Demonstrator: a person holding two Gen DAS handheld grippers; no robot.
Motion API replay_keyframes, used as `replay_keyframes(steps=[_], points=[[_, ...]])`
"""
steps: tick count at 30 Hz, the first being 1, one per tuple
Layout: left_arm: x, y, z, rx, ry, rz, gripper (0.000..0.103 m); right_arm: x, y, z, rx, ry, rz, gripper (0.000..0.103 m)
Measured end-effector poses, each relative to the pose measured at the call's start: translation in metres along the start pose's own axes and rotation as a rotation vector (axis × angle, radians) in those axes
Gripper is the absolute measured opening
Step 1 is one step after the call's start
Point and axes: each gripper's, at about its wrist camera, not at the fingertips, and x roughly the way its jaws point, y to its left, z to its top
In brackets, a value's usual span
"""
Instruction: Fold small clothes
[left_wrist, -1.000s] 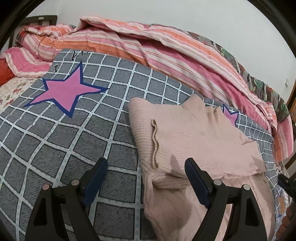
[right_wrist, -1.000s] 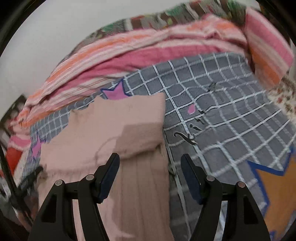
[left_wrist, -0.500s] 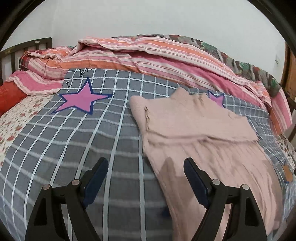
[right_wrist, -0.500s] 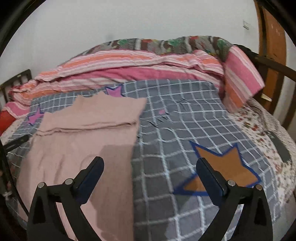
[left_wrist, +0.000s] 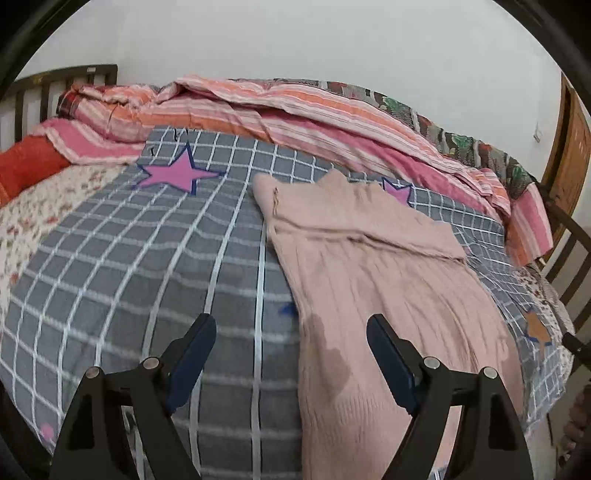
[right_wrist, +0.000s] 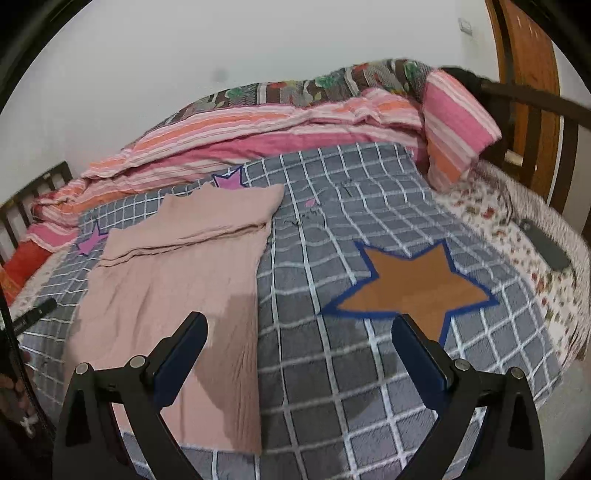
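A pale pink knit sweater (left_wrist: 373, 280) lies flat on the grey checked blanket (left_wrist: 147, 266), its sleeves folded across its upper part. My left gripper (left_wrist: 291, 354) is open and empty, above the sweater's near left edge. In the right wrist view the sweater (right_wrist: 173, 280) lies to the left on the blanket (right_wrist: 332, 369). My right gripper (right_wrist: 299, 354) is open and empty, held above the sweater's near right edge.
A striped pink and orange quilt (left_wrist: 295, 114) is heaped along the far side of the bed. A dark phone-like object (right_wrist: 546, 247) lies on the floral sheet at right. Wooden bed rails (right_wrist: 532, 118) stand at the right. An orange star (right_wrist: 410, 288) marks the blanket.
Both grippers have pulled back and up from the folded sleeves toward the sweater's near hem. The right gripper opened wider. The sweater stays as laid.
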Motion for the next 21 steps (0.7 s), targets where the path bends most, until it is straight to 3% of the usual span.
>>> replay_keyframes(steps=[5,7,8,9,11,16,17,19,20,21], points=[[0.002,-0.003,-0.036,0.015,0.093,-0.080,0.082,0.010,-0.010,-0.023,0.041,0.099,0.052,0.096],[0.001,-0.002,-0.048,-0.021,0.124,-0.135,0.082,0.013,-0.011,-0.037,0.063,0.104,0.073,0.088],[0.001,-0.003,-0.054,-0.033,0.136,-0.155,0.082,0.015,-0.011,-0.042,0.071,0.104,0.081,0.079],[0.001,-0.004,-0.058,-0.033,0.143,-0.158,0.080,0.017,-0.011,-0.048,0.082,0.110,0.100,0.069],[0.004,-0.007,-0.066,-0.023,0.160,-0.137,0.076,0.022,-0.011,-0.056,0.097,0.122,0.141,0.061],[0.012,-0.007,-0.074,-0.049,0.184,-0.094,0.044,0.041,0.006,-0.069,0.076,0.170,0.219,0.056],[0.013,-0.008,-0.074,-0.047,0.190,-0.097,0.033,0.045,0.010,-0.070,0.068,0.181,0.224,0.053],[0.015,-0.011,-0.072,-0.051,0.204,-0.090,0.024,0.055,0.023,-0.074,0.041,0.201,0.220,0.041],[0.014,-0.011,-0.071,-0.052,0.205,-0.102,0.009,0.059,0.028,-0.076,0.024,0.207,0.215,0.030],[0.014,-0.011,-0.070,-0.050,0.207,-0.107,0.007,0.061,0.033,-0.077,0.003,0.210,0.209,0.017]])
